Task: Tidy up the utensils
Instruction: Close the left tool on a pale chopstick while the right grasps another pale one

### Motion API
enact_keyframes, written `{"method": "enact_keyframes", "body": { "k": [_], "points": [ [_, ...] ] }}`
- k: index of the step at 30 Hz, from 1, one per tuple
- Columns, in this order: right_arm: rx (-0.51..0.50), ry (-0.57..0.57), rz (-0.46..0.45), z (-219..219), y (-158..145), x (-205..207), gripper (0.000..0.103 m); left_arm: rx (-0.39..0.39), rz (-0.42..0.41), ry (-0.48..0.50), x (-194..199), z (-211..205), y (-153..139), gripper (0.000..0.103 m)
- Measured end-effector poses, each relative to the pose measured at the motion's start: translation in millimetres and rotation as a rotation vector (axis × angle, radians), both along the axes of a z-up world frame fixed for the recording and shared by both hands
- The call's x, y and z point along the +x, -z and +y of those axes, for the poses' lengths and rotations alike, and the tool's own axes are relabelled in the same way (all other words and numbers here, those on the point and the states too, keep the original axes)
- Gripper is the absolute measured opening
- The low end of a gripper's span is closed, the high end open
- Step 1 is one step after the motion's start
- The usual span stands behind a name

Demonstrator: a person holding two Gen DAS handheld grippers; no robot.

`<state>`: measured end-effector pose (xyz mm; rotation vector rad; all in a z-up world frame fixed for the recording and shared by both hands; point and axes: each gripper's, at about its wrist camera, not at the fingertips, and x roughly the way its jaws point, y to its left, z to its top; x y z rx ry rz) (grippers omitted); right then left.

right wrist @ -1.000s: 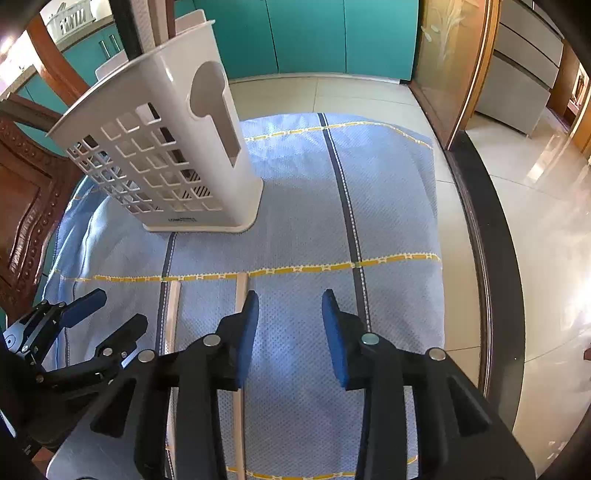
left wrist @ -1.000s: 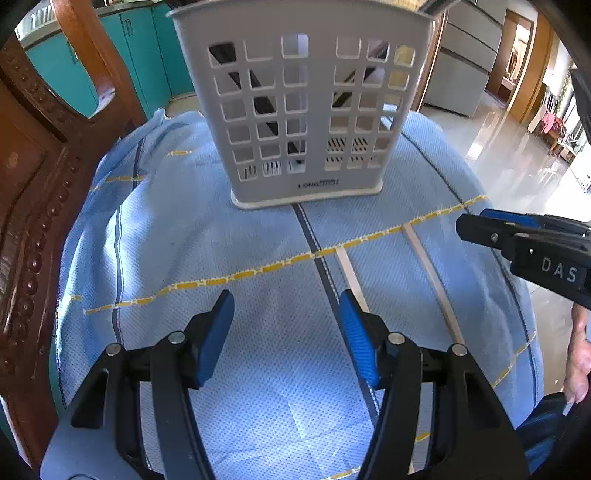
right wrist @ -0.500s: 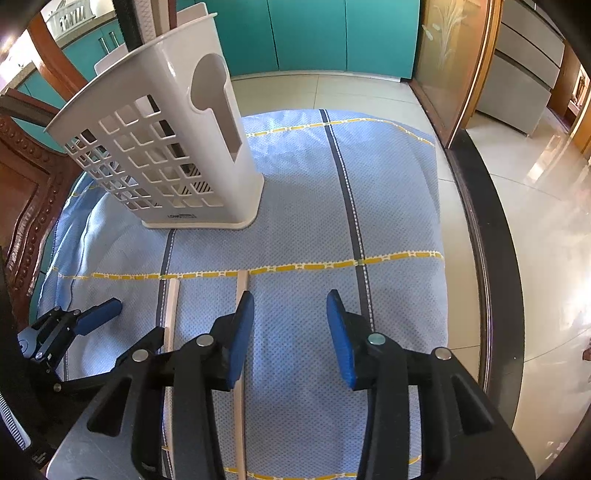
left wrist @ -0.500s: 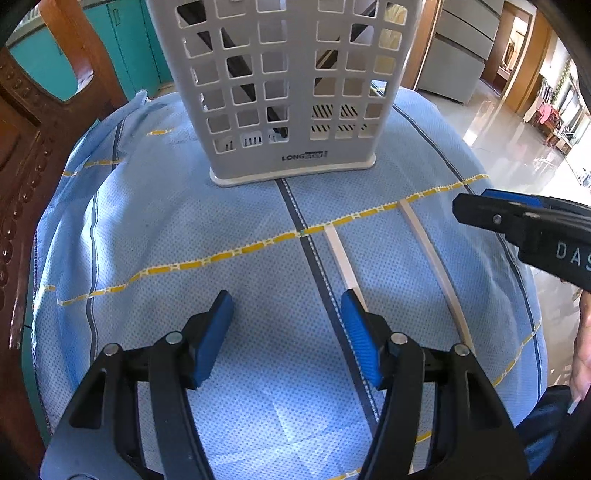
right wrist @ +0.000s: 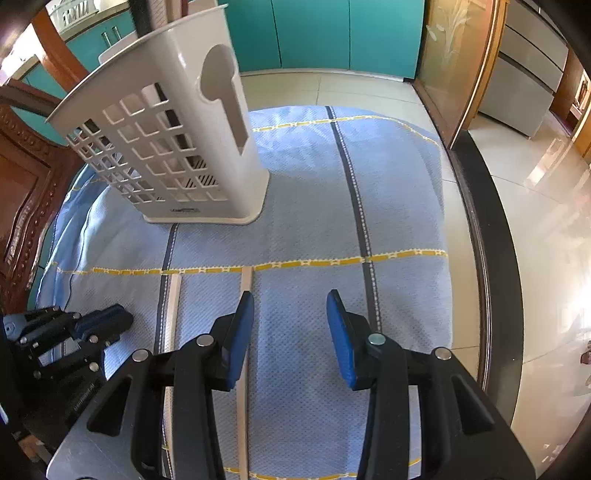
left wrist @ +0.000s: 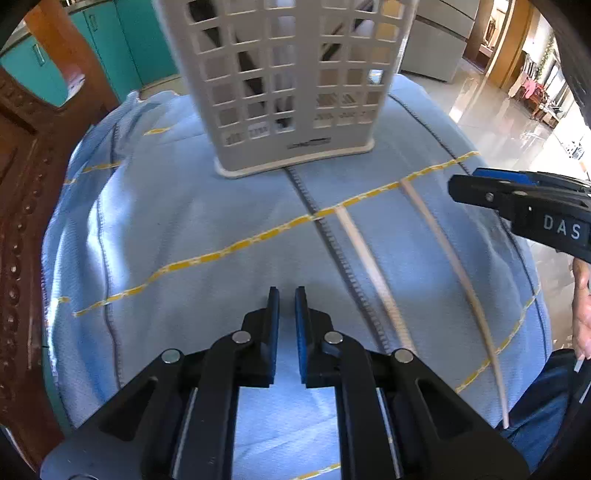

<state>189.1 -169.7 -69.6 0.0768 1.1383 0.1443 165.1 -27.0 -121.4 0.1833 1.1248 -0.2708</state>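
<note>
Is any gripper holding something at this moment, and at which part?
Nothing is held. The left gripper is nearly shut on empty air; the right gripper is open. Both chopsticks lie on the cloth.

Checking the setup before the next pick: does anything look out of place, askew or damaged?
Only the two chopsticks, one nearer the left gripper and one by the right gripper, lie loose on the blue cloth rather than in the white holder. The holder stands upright; nothing looks spilled or broken.

A home kitchen: teal cabinets, carved wooden chair, glossy tiled floor.
</note>
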Motion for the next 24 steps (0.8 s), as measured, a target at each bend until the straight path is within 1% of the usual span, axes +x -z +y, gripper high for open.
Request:
{"method": "enact_keyframes", "body": {
  "k": [7,10,12,17,24],
  "points": [
    [-0.019,-0.041,0.020,16.8,7.9,-2.9,0.041,0.006,0.001,-0.041,-0.4,9.6,0.0,0.010],
    [-0.039,-0.066,0.027,26.8,12.3,-5.3,0.042,0.015,-0.004,-0.050,-1.2,8.8,-0.1,0.015],
    [-0.060,-0.078,0.031,34.3,15.6,-6.9,0.044,0.022,-0.010,-0.055,-2.5,7.9,-0.5,0.021],
    [-0.115,-0.096,0.028,42.1,20.3,-11.9,0.044,0.033,-0.018,-0.059,2.4,10.8,0.5,0.022],
    [-0.146,-0.096,0.009,47.4,22.1,-17.3,0.048,0.057,-0.036,-0.074,4.2,3.4,-1.3,0.032]
  ]
}}
